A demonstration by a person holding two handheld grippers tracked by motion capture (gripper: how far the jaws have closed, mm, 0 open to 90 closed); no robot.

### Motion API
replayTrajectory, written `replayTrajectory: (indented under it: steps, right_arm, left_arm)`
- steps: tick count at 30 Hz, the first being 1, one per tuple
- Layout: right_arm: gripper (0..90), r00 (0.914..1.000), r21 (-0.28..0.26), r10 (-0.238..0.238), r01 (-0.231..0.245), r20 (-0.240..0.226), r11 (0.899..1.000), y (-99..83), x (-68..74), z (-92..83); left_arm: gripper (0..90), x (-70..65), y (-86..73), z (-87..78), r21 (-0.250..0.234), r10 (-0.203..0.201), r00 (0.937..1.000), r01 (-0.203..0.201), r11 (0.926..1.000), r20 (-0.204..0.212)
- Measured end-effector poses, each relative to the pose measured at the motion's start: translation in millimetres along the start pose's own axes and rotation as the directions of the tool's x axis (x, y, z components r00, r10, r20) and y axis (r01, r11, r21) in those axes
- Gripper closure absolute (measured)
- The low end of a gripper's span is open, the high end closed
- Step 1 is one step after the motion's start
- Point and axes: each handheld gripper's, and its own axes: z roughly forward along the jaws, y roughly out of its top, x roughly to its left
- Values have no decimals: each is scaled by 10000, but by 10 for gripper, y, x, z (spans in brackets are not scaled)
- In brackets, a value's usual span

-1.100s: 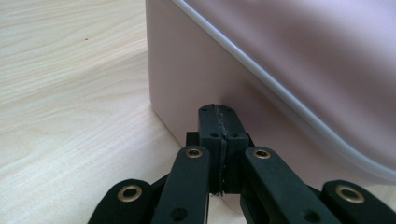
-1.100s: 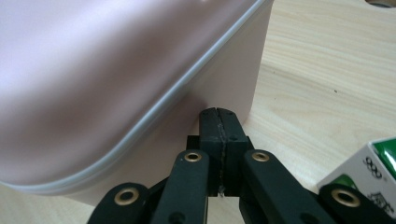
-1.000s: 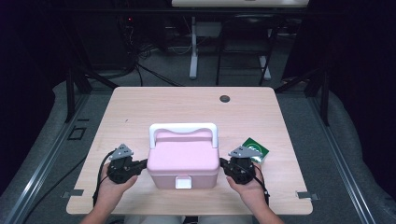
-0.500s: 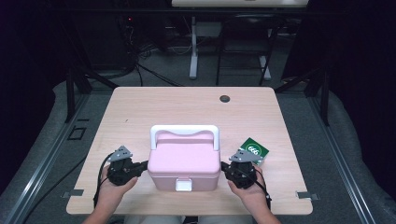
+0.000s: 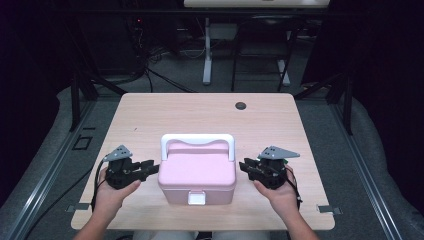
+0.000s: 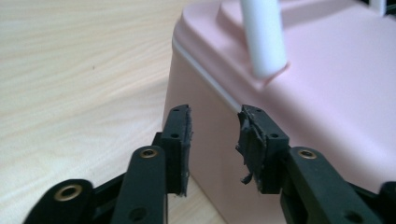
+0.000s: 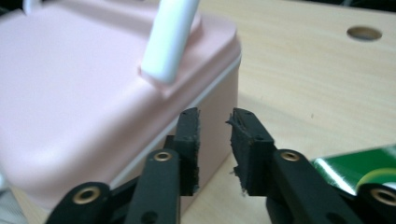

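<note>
The tabletop (image 5: 150, 120) carries a pink storage box (image 5: 197, 172) near its front edge, centred before the person. The box stands flat, lid down, its white front latch (image 5: 197, 198) appears fastened, and its white handle (image 5: 197, 140) lies folded toward the far side. Judged from this, the work on the box is at its start: nothing is opened or lifted, and every step of handling remains.

The left gripper (image 5: 150, 167) sits just beside the box's left wall, the right gripper (image 5: 246, 166) just beside its right wall, each pointing inward at the box. A green packet (image 7: 359, 170) lies on the tabletop under the right hand.

The left gripper's jaws have just been opening; its fingers (image 6: 180, 140) stand parted with a clear gap, nothing between them, aimed at the lid seam of the box. The right gripper's jaws have likewise just been opening; its fingers (image 7: 189, 144) show a narrower gap, empty, close to the box corner. Neither pair grips anything.
</note>
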Motion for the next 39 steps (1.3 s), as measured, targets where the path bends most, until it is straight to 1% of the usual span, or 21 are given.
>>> replayTrajectory:
  steps: [1,3,4,5,7,10,11,13,17,19,20,22,23,25,28,30,31,32,34,35,39]
  right_arm:
    - [674,9998,-70,81,-82,-173,9999,42,-21,-14]
    - [648,9984,-16,236,-237,-511,9997,120,-50,-30]
    - [632,9977,-31,272,-275,-616,9996,155,-50,-33]
    - [613,9971,-15,228,-229,-729,9997,187,-50,-34]
    - [586,9953,-60,149,-156,-953,9999,246,-35,-25]
    - [557,9930,-157,69,-88,-1177,9998,312,-16,11]
    - [555,9924,-135,141,-158,-1225,9998,327,-8,28]
    - [552,9915,-92,138,-151,-1295,9998,348,-2,74]
    - [552,9908,-18,80,-83,-1350,10000,364,22,145]
    - [556,9901,-8,42,-44,-1401,10000,367,36,175]
    - [565,9897,19,17,-15,-1434,10000,369,42,186]
    - [591,9888,4,17,-16,-1493,10000,376,48,200]
    - [610,9885,-1,-3,3,-1510,10000,379,53,202]
    - [629,9884,-36,-55,50,-1517,10000,380,73,203]
    - [667,9911,-55,-173,168,-1320,9998,375,91,184]
    - [697,9909,-110,-154,140,-1338,9998,366,98,169]
    - [705,9913,-145,-165,148,-1307,9998,360,111,162]
    - [714,9921,-191,-279,258,-1226,9995,353,127,151]
    - [727,9926,-290,-366,334,-1160,9990,341,151,135]
    - [734,9927,-311,-409,377,-1130,9988,336,158,127]
    - [741,9926,-304,-414,382,-1138,9988,325,170,99]
  left_arm:
    - [623,2,41,-22,-30,36,10000,-36,10000,-5]
    - [608,1,125,-56,-45,123,9999,-123,9999,52]
    - [601,1,125,-56,-45,123,9999,-123,9999,52]
    - [593,-16,205,-87,-60,238,9997,-237,9997,115]
    - [578,-35,280,-96,-117,308,9991,-305,9995,290]
    - [557,-57,369,-77,-209,254,9979,-242,9995,601]
    - [553,-65,391,-62,-252,234,9977,-219,9994,638]
    - [548,-74,421,-32,-243,294,9973,-278,9993,676]
    - [551,-98,437,61,-152,319,9962,-307,9994,809]
    - [565,-110,434,98,-86,305,9956,-298,9995,890]
    - [574,-113,433,116,-93,367,9952,-361,9993,903]
    - [592,-128,432,138,-44,372,9958,-370,9993,831]
    - [606,-128,433,143,-30,436,9961,-435,9990,765]
    - [637,-128,433,143,-8,482,9965,-483,9988,683]
    - [659,-125,430,133,-40,455,9962,-453,9990,744]
    - [681,-133,430,124,-39,485,9957,-483,9988,791]
    - [689,-142,428,118,-40,559,9954,-558,9984,772]
    - [698,-153,423,115,-91,602,9954,-597,9982,744]
    - [715,-167,414,102,-103,694,9950,-688,9976,720]
    - [724,-173,409,96,-130,644,9952,-637,9979,739]
    - [734,-197,394,90,-178,702,9950,-691,9975,715]
